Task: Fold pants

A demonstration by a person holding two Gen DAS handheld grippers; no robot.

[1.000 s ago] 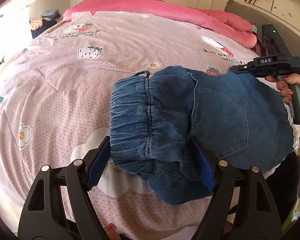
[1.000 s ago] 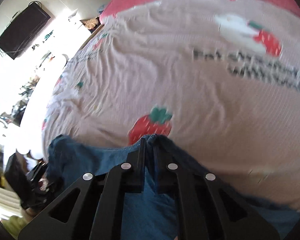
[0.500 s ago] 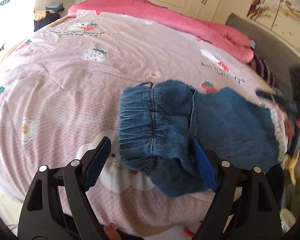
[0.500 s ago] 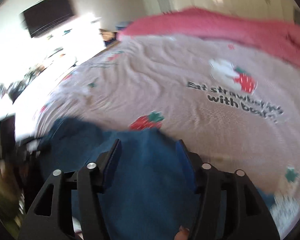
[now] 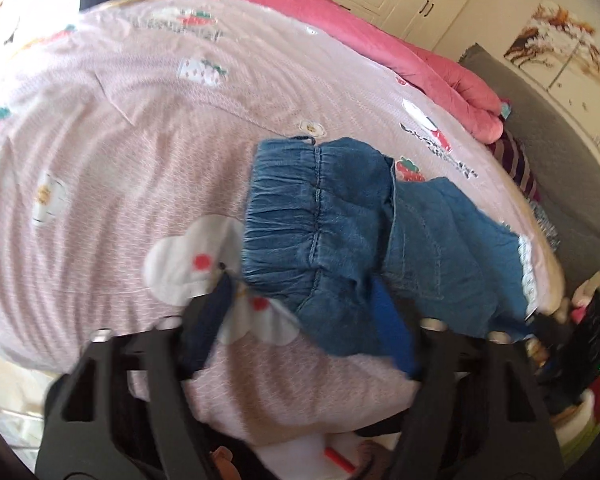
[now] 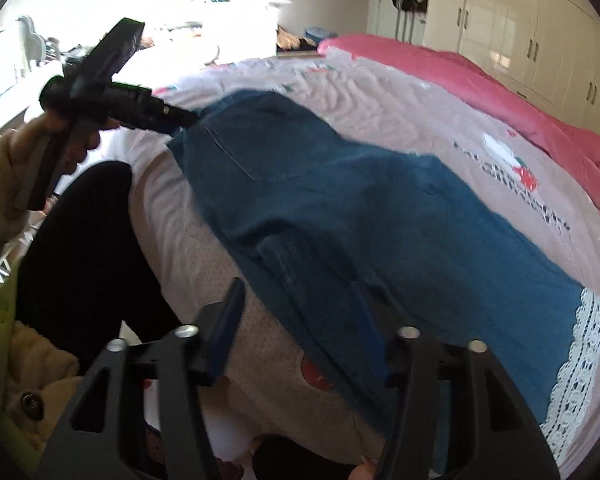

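Blue denim pants (image 5: pixel 340 232) lie on the pink strawberry bedspread (image 5: pixel 140 168), with the elastic waistband in the middle of the left wrist view. My left gripper (image 5: pixel 300 284) is over the near waist corner, its jaws closing with denim between them and the pads clear of it. In the right wrist view the pants (image 6: pixel 360 216) run from the waist to a white lace hem (image 6: pixel 576 364). My right gripper (image 6: pixel 296 292) straddles the near leg edge, its jaws closing and not pressing. The left gripper (image 6: pixel 184 120) shows at the waist end, held in a hand (image 6: pixel 72 136).
A rolled pink quilt (image 5: pixel 440 68) lies along the far side of the bed. The person's dark-clad leg (image 6: pixel 84 248) stands against the near bed edge. White wardrobes (image 6: pixel 540 28) line the back wall. A grey headboard (image 5: pixel 560 152) is at the right.
The right gripper let go of the denim fold, opened, and swung back to the near leg edge, rolling. The left gripper rolled, shifted slightly, and its jaws narrowed.
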